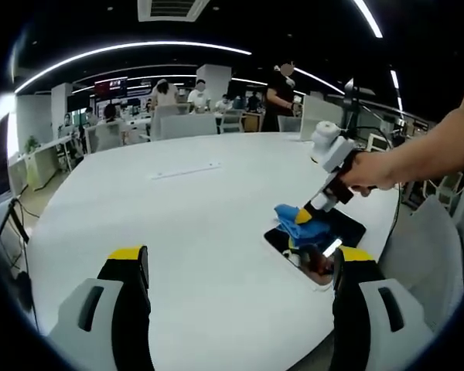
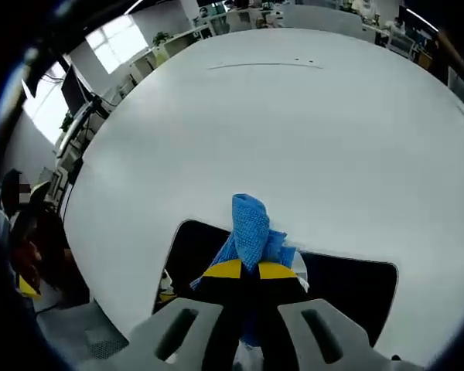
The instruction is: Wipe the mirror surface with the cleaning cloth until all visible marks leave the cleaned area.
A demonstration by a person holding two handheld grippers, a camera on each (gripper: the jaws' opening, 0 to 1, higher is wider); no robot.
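I am mid-wipe: my right gripper (image 2: 249,272) pinches the blue cleaning cloth (image 2: 251,228) against the dark mirror (image 2: 348,286) on the white table (image 2: 278,131), my left gripper (image 1: 240,267) spread empty; marks possibly remain, so next I sweep across.

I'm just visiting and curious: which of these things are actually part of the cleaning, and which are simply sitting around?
Part of the job:
- blue cloth, clamped in the right gripper
- mirror, lying flat on the table
- left gripper, jaws open, holding nothing

Just lying about:
- white table
- office chairs beyond it
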